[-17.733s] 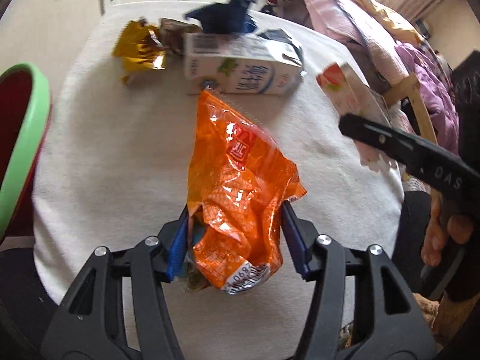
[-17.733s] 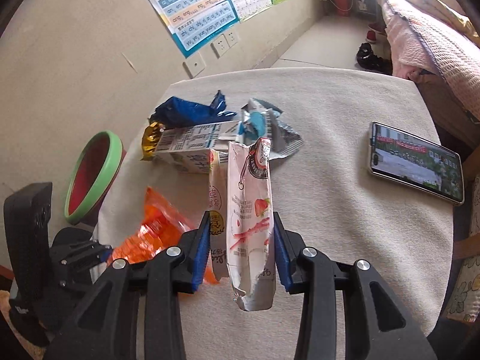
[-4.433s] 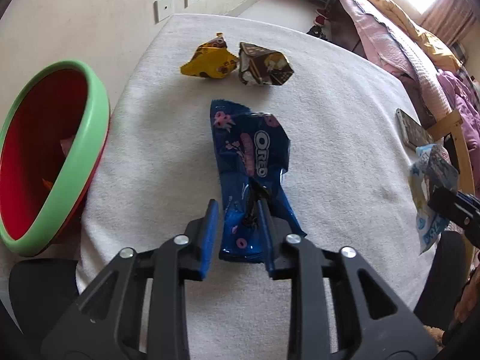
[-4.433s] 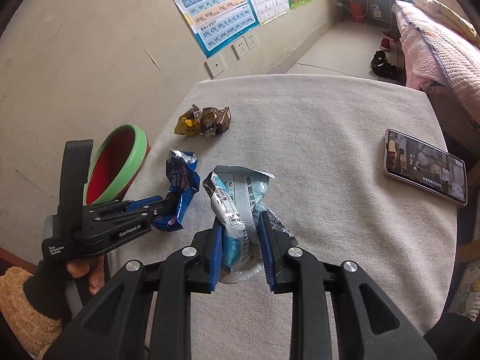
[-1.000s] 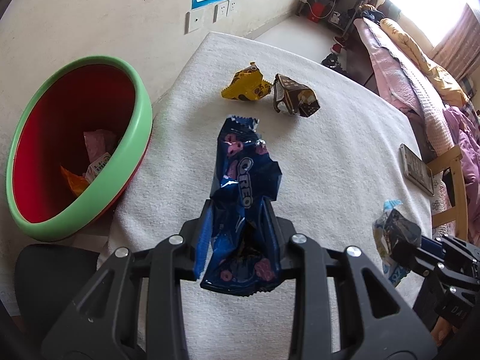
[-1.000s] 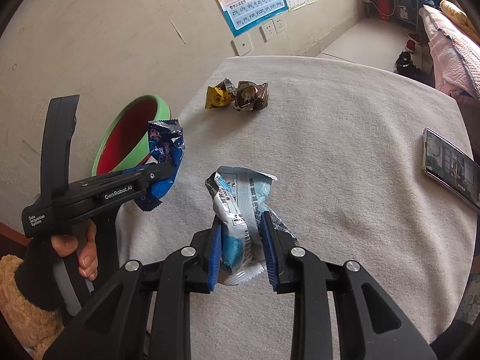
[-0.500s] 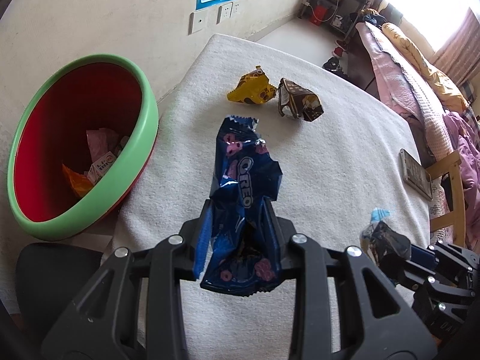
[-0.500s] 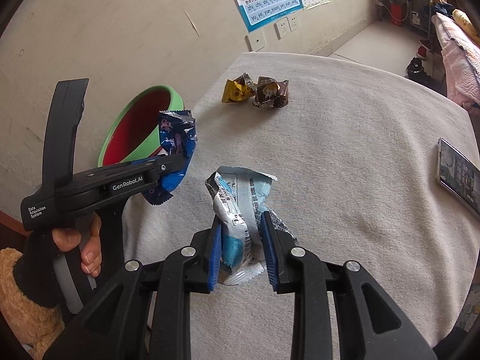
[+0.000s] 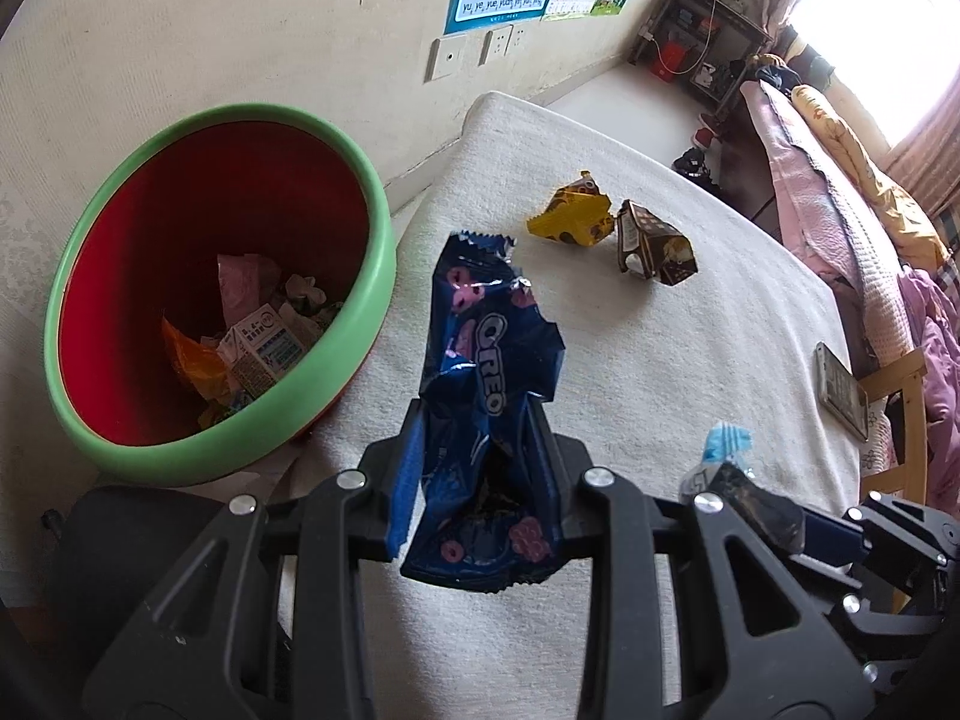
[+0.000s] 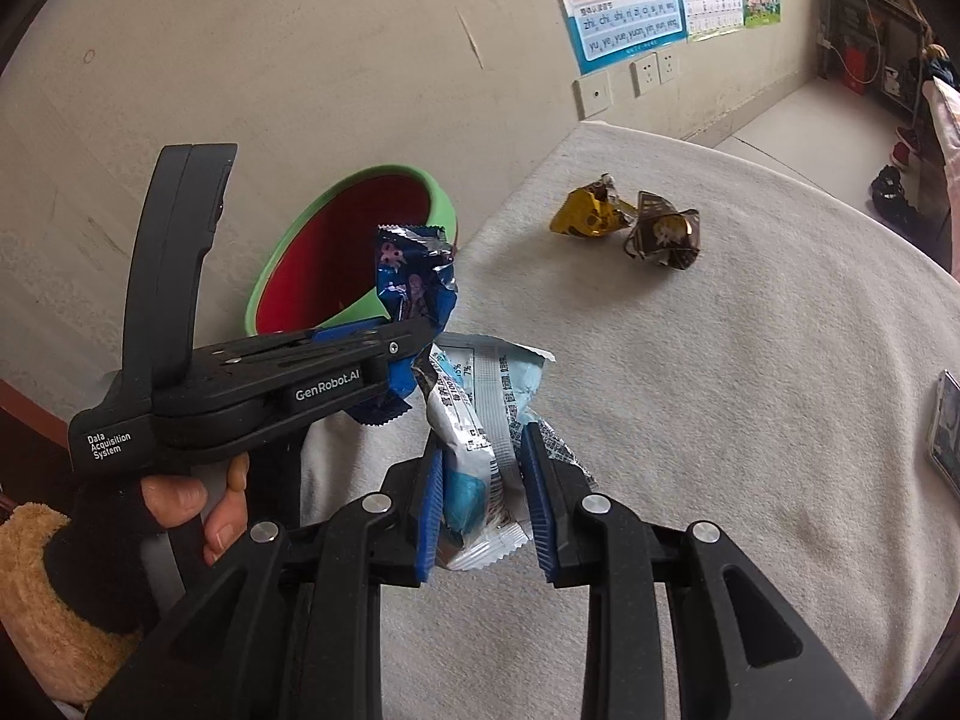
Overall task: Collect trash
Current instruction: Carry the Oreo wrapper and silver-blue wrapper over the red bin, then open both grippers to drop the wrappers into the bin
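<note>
My left gripper (image 9: pixel 477 420) is shut on a blue Oreo wrapper (image 9: pixel 489 354) and holds it above the table's left edge, beside the bin. It also shows in the right wrist view (image 10: pixel 414 336) with the Oreo wrapper (image 10: pixel 414 282). My right gripper (image 10: pixel 483 450) is shut on a silver and light blue wrapper (image 10: pixel 480 402), just right of the left gripper. The green-rimmed red bin (image 9: pixel 144 450) stands left of the table and holds several pieces of trash. A yellow wrapper (image 9: pixel 573 219) and a brown wrapper (image 9: pixel 657 246) lie on the table further off.
The table has a white cloth (image 9: pixel 660 372). A phone (image 9: pixel 840 390) lies near its right edge. A wall with posters and sockets (image 9: pixel 468 54) is behind the bin. A bed (image 9: pixel 840 192) and a wooden chair (image 9: pixel 912 420) stand to the right.
Both grippers have moved left toward the bin with their wrappers. The bin now looks nearer and larger, and the right gripper has closed in beside the left one.
</note>
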`<state>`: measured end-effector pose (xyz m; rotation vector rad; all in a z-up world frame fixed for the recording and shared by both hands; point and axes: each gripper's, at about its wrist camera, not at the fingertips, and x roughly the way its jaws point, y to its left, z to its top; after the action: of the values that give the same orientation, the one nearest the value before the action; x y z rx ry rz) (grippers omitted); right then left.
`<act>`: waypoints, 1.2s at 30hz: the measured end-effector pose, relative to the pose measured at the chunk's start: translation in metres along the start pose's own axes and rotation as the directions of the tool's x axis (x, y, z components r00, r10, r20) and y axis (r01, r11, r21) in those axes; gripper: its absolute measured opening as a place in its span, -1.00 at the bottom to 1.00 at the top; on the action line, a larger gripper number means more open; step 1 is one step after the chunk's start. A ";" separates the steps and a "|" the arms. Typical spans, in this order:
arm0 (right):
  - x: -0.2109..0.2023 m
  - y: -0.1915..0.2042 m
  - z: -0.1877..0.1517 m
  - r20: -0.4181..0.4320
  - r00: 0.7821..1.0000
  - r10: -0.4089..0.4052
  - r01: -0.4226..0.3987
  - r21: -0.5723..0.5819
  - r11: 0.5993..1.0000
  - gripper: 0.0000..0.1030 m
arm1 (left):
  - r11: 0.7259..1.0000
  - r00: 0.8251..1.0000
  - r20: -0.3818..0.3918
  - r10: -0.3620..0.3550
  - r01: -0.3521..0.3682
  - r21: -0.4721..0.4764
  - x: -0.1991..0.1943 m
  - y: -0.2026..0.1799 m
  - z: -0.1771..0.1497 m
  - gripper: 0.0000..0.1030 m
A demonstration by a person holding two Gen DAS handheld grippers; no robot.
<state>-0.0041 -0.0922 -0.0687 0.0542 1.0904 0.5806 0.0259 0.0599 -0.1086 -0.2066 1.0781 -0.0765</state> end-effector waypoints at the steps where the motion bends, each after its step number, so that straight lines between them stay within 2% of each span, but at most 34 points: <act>1: 0.002 0.001 0.001 -0.005 1.000 -0.001 0.001 -0.004 1.000 -0.50 | 1.000 1.000 0.003 -0.001 0.001 -0.006 -0.001 0.003 0.000 -0.40; 10: 0.012 0.014 0.017 -0.010 1.000 -0.006 0.006 -0.024 1.000 -0.50 | 0.996 0.999 0.048 0.013 -0.009 -0.086 -0.017 0.044 0.007 -0.40; 20: 0.041 0.072 0.078 0.013 0.999 0.040 -0.038 -0.132 0.990 -0.50 | 0.976 0.990 0.110 0.089 -0.065 -0.207 -0.039 0.110 0.023 -0.39; 22: 0.048 0.087 0.089 0.013 0.998 0.054 -0.051 -0.157 0.986 -0.50 | 0.968 0.987 0.120 0.111 -0.080 -0.237 -0.043 0.124 0.025 -0.33; 25: 0.056 0.103 0.102 0.016 0.993 0.113 -0.109 -0.170 0.980 -0.47 | 0.947 0.981 0.126 0.147 -0.103 -0.303 -0.048 0.145 0.026 -0.04; 26: 0.058 0.106 0.106 0.022 0.991 0.132 -0.126 -0.170 0.977 -0.27 | 0.940 0.981 0.125 0.148 -0.100 -0.326 -0.048 0.151 0.025 0.04; 27: 0.057 0.107 0.109 0.034 0.990 0.136 -0.129 -0.168 0.977 0.06 | 0.934 0.982 0.122 0.147 -0.097 -0.345 -0.048 0.156 0.024 0.05; 28: 0.057 0.106 0.113 0.051 0.990 0.135 -0.125 -0.165 0.978 0.12 | 0.930 0.982 0.117 0.148 -0.098 -0.355 -0.048 0.159 0.022 0.05; 30: 0.055 0.093 0.116 0.068 0.992 0.105 -0.094 -0.153 0.984 0.10 | 0.929 0.983 0.104 0.150 -0.104 -0.356 -0.047 0.161 0.018 0.05; 32: 0.054 0.064 0.122 0.080 0.996 0.031 -0.022 -0.101 0.995 0.10 | 0.930 0.984 0.098 0.151 -0.108 -0.352 -0.046 0.161 0.015 0.06; 34: 0.051 0.023 0.127 0.094 0.993 -0.074 0.075 -0.008 0.997 0.10 | 0.928 0.983 0.099 0.154 -0.109 -0.357 -0.046 0.161 0.012 0.06; 36: 0.049 -0.018 0.132 0.094 0.978 -0.186 0.179 0.075 0.981 0.14 | 0.930 0.980 0.114 0.163 -0.114 -0.348 -0.049 0.154 0.014 0.06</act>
<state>0.1314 -0.0537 -0.0519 0.0399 1.0041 0.3722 0.0092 0.2206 -0.0911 -0.4408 0.9557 0.2518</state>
